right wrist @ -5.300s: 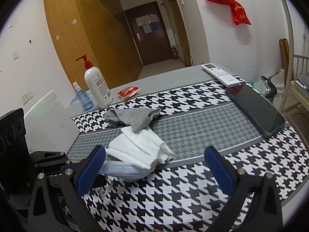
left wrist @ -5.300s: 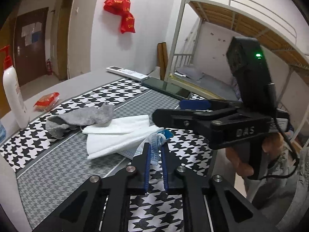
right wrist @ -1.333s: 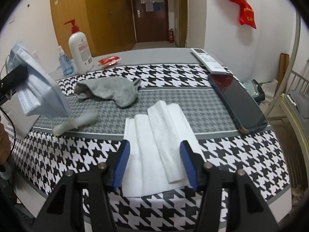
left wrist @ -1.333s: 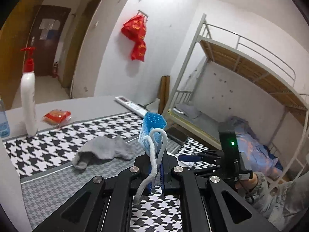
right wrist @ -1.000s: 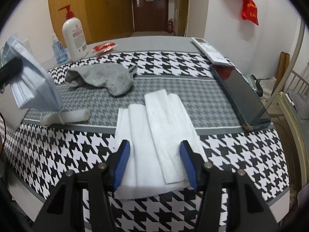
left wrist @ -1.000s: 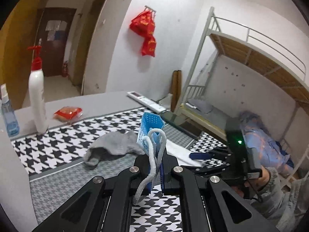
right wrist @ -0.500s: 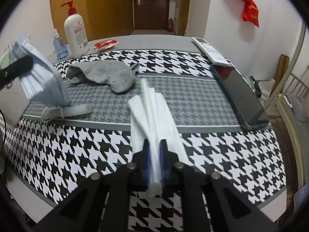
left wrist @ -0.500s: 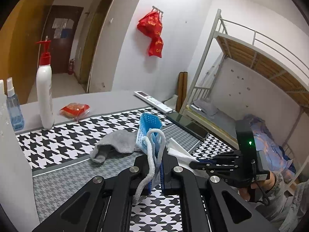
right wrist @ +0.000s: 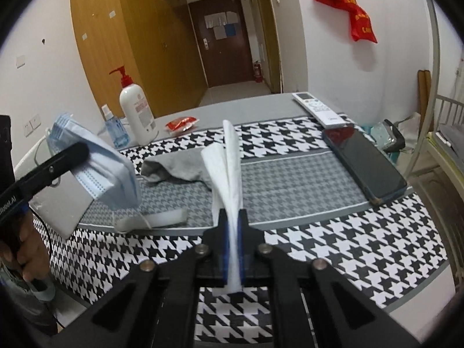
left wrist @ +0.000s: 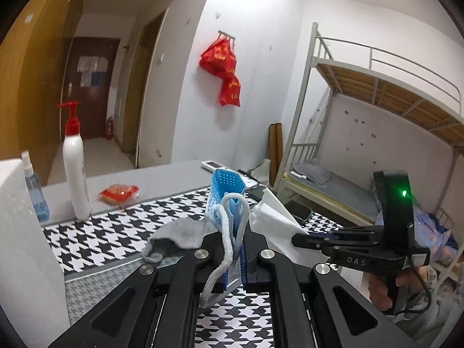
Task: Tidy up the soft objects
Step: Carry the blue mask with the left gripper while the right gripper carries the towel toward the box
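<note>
Right wrist view: the right gripper (right wrist: 232, 249) is clamped tight on the white cloth (right wrist: 227, 171), gathering its folds so it lifts clear of the houndstooth table mat (right wrist: 333, 249). Left gripper (left wrist: 235, 256) is pinched on the blue face mask (left wrist: 224, 194), keeping it off the gray sock (right wrist: 174, 168) lying flat. Both hands tilt downward, near each other.

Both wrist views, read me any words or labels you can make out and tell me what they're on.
"DAS": white letters on the black body of the right tongs.
Red hanging bags: gold print, too blurred to read.
Pump bottle: red label, too small to read.
Remote control: button markings unreadable.
</note>
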`<state>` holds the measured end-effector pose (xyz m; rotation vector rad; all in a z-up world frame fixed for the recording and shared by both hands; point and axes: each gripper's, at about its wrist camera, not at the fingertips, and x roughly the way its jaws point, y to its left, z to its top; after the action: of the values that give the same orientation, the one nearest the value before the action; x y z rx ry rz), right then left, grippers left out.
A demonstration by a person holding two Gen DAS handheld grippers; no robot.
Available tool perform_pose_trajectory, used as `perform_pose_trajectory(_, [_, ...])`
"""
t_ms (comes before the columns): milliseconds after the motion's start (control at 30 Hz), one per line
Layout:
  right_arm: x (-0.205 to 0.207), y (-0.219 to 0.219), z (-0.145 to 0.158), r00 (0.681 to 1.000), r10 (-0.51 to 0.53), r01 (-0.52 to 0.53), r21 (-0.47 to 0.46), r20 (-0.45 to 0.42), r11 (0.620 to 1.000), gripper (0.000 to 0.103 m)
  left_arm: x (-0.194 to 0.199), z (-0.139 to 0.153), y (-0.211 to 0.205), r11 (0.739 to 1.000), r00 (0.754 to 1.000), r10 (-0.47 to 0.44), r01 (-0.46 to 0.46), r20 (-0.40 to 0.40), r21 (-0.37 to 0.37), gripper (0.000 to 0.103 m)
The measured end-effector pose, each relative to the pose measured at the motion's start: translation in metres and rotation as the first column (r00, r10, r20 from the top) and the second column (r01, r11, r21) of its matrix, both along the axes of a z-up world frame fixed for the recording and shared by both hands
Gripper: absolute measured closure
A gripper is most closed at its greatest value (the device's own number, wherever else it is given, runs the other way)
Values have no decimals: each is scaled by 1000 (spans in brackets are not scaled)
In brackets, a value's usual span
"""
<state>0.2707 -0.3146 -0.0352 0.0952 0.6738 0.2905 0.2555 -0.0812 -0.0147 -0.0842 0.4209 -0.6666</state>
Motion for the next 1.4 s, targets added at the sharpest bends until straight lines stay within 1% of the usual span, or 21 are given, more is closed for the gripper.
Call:
perform_pose_trajectory(133, [-8,5,10,999,-23,23,20,34,1000,96,-1,4,2,1000,1000,16,-16,0,3,97])
perform_pose_trajectory(233, [-13,11,15,998,-37,36,18,55,999,96,-3,7,3,999,999,40,-40,-10,27,97])
perform_pose_trajectory(400, [-23,20,23,996,-35,34,6,88,999,96,-16,11,6,997,998,47,-49,27,53,97])
perform_pose_trajectory(500, [-27,24,27,995,-30,30,10,95,1000,96,-20,14,8,994,997,72,-73,12,80,97])
perform_pose_trajectory(700, [-33,29,35,993,-15,13,14,117,1000,96,-27,20,18,993,996,90,-91,18,73,97])
perform_pose_trajectory(833, [-37,32,42,991,-4,2,13,137,1000,96,-30,26,22,992,994,103,-105,38,74,97])
perform_pose_trajectory(900, [-39,33,45,990,2,-5,21,144,1000,96,-32,30,23,992,994,103,-106,42,73,97])
perform_pose_trajectory(1033, [-41,38,50,988,9,-12,19,156,1000,96,-37,39,28,994,994,94,-97,52,46,97])
perform_pose_trajectory(1200, [-45,44,62,981,31,-35,13,192,999,96,-41,48,32,993,991,103,-107,82,47,97])
perform_pose_trajectory(1400, [-48,53,69,974,63,-67,12,217,998,96,-44,58,39,993,989,111,-115,95,36,97])
